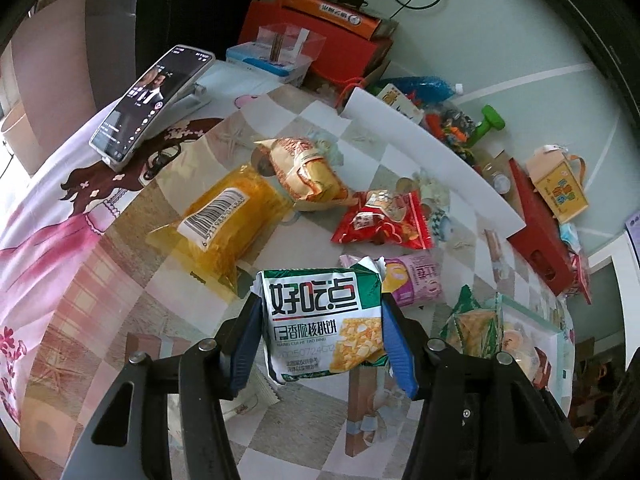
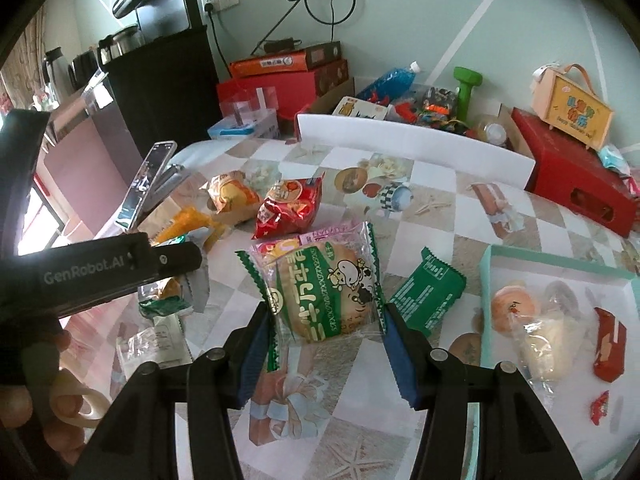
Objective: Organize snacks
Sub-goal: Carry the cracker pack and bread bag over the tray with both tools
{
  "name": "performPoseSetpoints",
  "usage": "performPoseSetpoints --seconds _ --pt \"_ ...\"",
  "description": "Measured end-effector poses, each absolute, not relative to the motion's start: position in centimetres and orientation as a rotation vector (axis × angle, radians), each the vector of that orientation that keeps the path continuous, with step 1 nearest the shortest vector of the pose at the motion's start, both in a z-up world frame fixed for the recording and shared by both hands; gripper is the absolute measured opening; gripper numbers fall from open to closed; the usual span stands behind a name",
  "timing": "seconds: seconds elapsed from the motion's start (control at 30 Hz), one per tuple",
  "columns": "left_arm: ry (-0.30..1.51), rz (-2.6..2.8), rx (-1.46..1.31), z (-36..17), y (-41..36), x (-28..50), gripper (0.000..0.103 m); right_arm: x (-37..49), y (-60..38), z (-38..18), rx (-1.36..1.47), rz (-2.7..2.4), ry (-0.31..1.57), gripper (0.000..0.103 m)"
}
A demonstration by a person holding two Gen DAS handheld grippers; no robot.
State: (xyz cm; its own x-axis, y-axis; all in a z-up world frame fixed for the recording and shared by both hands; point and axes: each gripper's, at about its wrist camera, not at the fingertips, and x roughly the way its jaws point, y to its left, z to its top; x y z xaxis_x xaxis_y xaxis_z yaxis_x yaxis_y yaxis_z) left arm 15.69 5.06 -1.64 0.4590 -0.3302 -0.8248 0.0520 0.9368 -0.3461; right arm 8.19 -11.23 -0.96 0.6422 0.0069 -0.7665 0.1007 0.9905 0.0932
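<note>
My left gripper (image 1: 320, 320) is shut on a green-and-white walnut cookie packet (image 1: 320, 320), held above the table. My right gripper (image 2: 326, 312) is shut on a clear round-cake packet with green edges and a cow print (image 2: 324, 296). On the table lie a yellow packet (image 1: 224, 220), a gold-brown packet (image 1: 308, 172), a red packet (image 1: 384, 216) and a pink packet (image 1: 416, 280). A teal tray (image 2: 490, 280) at the right holds several wrapped snacks. A dark green packet (image 2: 428, 296) lies beside it. The left gripper's body (image 2: 100, 276) shows in the right wrist view.
A phone on a stand (image 1: 148, 100) sits at the table's left. A white board (image 1: 432, 152) stands along the far edge. Red boxes (image 2: 576, 176), toys and a green dumbbell (image 2: 466, 92) crowd behind it. A checkered tablecloth (image 2: 440, 208) covers the table.
</note>
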Motion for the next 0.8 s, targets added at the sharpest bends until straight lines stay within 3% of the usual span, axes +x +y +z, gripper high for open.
performPoseSetpoints --seconds 0.4,0.8 --pt "0.999 -0.312 -0.243 1.2 2.5 14.5 0.058 6.2 -15.0 0.7 0.193 -0.135 0.812 0.057" --pt "0.966 -0.471 -0.102 2.7 -4.9 11.4 0.058 2.2 -24.6 2.0 0.32 -0.358 0.773 0.058"
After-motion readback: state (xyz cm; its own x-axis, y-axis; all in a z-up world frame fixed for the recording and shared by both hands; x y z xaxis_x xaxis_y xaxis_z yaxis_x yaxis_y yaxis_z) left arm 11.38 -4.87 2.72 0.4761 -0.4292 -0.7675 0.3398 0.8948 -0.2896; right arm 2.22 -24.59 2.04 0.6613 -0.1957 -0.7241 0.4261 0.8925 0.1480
